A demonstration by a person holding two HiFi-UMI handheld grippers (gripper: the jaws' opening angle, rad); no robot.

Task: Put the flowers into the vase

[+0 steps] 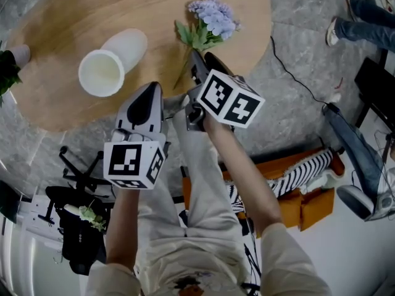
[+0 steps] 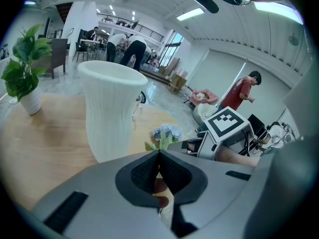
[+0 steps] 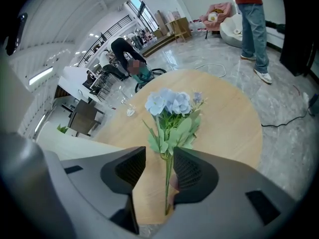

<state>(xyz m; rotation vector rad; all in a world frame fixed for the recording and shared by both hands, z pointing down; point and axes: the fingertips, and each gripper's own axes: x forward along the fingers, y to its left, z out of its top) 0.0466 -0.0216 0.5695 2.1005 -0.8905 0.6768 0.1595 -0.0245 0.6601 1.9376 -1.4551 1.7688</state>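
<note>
Head view: the vase (image 1: 102, 71) stands upright at upper left on the surface (image 1: 55, 36), mouth unobstructed. The left gripper (image 1: 153, 88), clenched and empty, hovers just right of it. The right gripper (image 1: 201, 59), released, straddles the stem of the flowers (image 1: 211, 18) lying at upper centre. Step in hand: grasping the stem. Next: clench, lift, carry left to the vase. The stem end lies near the surface's lower edge; the path between is open.

flowers (image 2: 167, 133): in the left gripper view the stem is hidden behind the left gripper (image 2: 159, 154).
vase (image 2: 112, 108): its foot is hidden behind the same gripper.
potted plant (image 1: 13, 59): cut off by the head view's left edge.
bystander (image 1: 364, 17): only legs show, top right.
</note>
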